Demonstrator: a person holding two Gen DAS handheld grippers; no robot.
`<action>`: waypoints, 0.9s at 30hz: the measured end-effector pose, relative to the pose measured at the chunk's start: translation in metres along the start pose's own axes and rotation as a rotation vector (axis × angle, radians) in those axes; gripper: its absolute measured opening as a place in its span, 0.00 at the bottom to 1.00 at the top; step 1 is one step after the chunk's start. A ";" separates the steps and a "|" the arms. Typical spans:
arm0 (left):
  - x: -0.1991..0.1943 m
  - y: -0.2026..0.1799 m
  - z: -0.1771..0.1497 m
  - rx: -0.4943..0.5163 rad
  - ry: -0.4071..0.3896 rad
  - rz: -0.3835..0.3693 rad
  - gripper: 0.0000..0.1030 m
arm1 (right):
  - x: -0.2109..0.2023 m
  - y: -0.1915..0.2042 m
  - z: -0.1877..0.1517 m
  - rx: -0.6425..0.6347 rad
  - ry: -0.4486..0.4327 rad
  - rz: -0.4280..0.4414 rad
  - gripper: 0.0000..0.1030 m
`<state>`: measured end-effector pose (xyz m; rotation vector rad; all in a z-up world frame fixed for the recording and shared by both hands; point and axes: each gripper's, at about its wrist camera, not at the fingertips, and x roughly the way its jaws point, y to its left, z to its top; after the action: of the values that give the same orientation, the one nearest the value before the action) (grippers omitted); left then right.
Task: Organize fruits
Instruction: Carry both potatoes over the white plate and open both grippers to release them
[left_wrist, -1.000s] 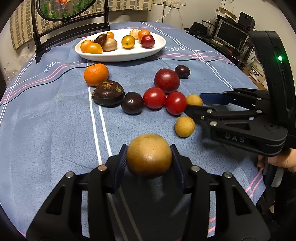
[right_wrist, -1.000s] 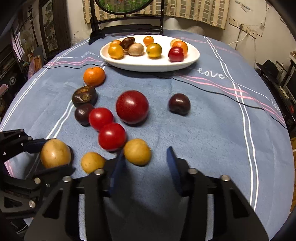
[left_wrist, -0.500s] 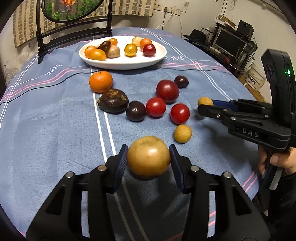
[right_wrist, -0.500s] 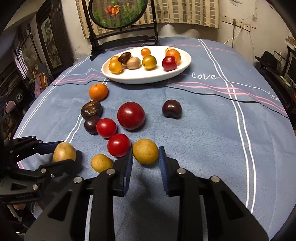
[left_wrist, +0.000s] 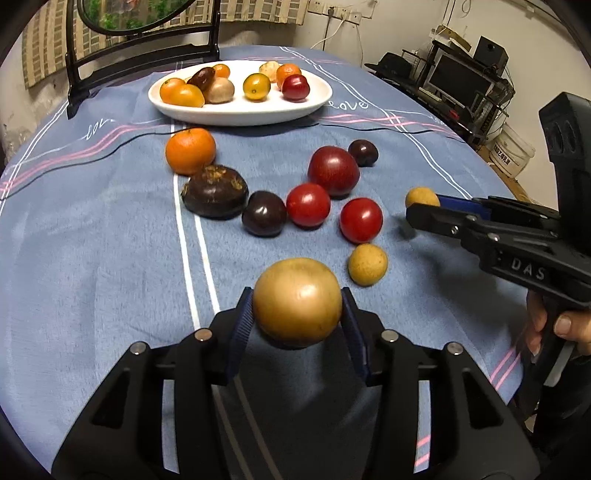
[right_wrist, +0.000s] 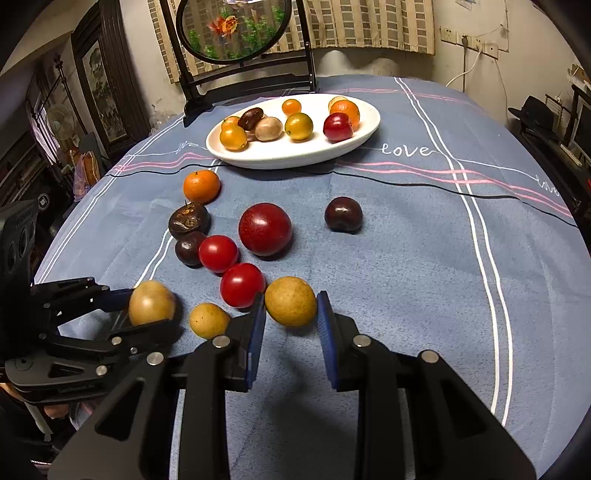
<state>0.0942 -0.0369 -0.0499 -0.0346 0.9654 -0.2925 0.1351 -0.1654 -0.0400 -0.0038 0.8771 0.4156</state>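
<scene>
Nearest, left gripper (left_wrist: 297, 314): fingers pinching a large tan fruit (left_wrist: 297, 302), lifted clear of the blue cloth (left_wrist: 92, 258).

Nearest, right gripper (right_wrist: 291, 325): fingers pinching a small tan fruit (right_wrist: 291, 301), raised just off the cloth to judge by its shadow; a hand (left_wrist: 554, 328) visible on the handle.

Just beyond, loose on the cloth: one more small yellow fruit (left_wrist: 367, 264); two red tomatoes (left_wrist: 361, 219), well beside each other; a dark plum (left_wrist: 264, 213) touching the nearer-left tomato; a wrinkled dark fruit (left_wrist: 215, 191); a large red plum (left_wrist: 333, 170); a small dark plum (left_wrist: 363, 152) set apart toward the right; a tangerine (left_wrist: 190, 150).

Farthest: white oval plate (left_wrist: 240, 110), already holding about eight or nine fruits, with bare room along its near rim.

Step in hand, as judged: carry stage, both pickups made, neither load yet over the plate.

Next move, as judged: forward travel over the loose fruits without knocking them, then lowering into the bare near part of the plate before letting go; round loads likely to roll, so gentle release.
</scene>
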 end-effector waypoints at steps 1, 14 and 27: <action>0.001 0.000 0.002 -0.002 0.000 0.000 0.45 | 0.000 0.000 0.000 0.001 0.001 0.001 0.28; 0.010 -0.003 0.012 0.003 -0.002 0.005 0.46 | 0.003 -0.003 -0.004 0.020 0.016 0.014 0.28; -0.009 0.001 0.011 0.004 -0.043 0.005 0.44 | -0.003 -0.002 0.000 0.030 -0.007 0.016 0.28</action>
<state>0.0982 -0.0350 -0.0363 -0.0342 0.9219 -0.2879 0.1340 -0.1687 -0.0379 0.0327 0.8769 0.4172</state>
